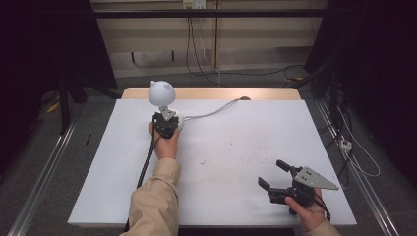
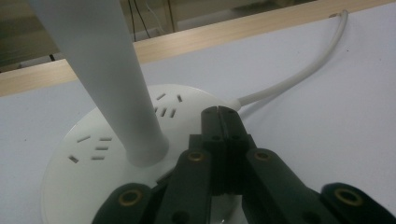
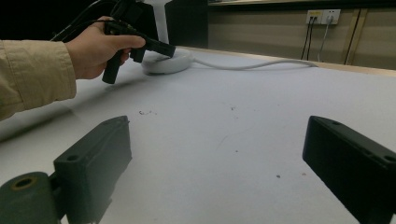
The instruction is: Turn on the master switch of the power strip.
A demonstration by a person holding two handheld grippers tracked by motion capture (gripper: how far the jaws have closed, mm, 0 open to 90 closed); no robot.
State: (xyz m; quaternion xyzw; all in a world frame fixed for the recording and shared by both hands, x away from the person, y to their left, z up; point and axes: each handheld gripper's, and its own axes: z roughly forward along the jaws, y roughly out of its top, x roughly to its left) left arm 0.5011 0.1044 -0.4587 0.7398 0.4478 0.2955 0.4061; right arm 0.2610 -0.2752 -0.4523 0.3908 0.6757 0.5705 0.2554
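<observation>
the left tool [image 2: 219,114] has its jaws pressed together with nothing between them, tips resting on or just above the round white base [image 2: 93,163] of a desk lamp [image 1: 162,93]. the base lies directly under and ahead of this tool, at the far left part of the white bench [image 1: 236,162]. the lamp's stem [image 2: 102,74] rises just to the left of the closed jaws, close beside them; i cannot tell whether it touches them.

my guess is that the step in hand is pressing a switch or touch spot on the base. to do it well, keep the jaws closed, push straight down with a light touch, and stay clear of the stem so the lamp does not tip or slide.

the lamp's long axis is its stem, roughly upright with a slight lean, ending in a rounded white head [image 1: 162,92] with two small ears on top. its cord [image 2: 299,74] leaves the base beyond the tool tips and runs off to the right toward the bench's far edge.

the right tool [image 1: 275,178] hangs well apart, near the bench's front right, its jaws spread wide and empty.
</observation>
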